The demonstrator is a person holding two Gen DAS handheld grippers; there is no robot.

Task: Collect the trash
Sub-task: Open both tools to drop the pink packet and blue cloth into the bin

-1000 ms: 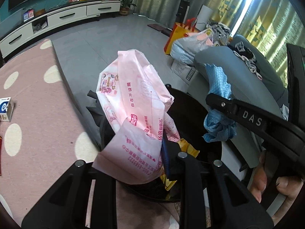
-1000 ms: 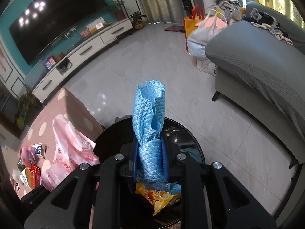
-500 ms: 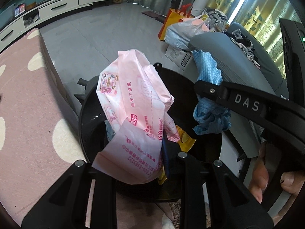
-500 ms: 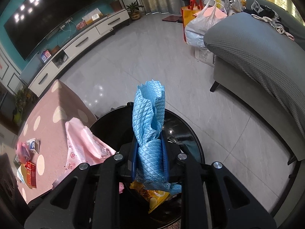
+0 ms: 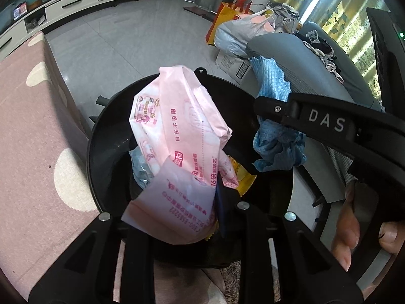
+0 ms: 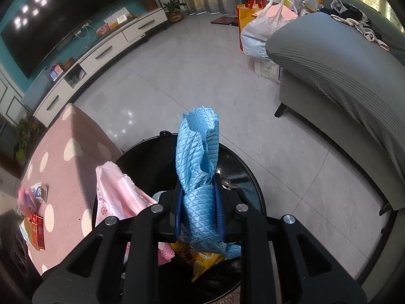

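Pink plastic packaging (image 5: 182, 152), printed with red lettering, is sitting pinched in the left gripper (image 5: 202, 217), its jaws pressed tight on the lower end while the rest is sticking up over the black trash bin (image 5: 273, 177). The right gripper (image 6: 198, 217) is clamping a blue quilted cloth (image 6: 200, 167), which is twisting upward above the same bin. Both grippers are hanging over the bin's mouth, where a yellow wrapper (image 6: 205, 261) is lying inside, beside the pink dotted table (image 5: 33, 131).
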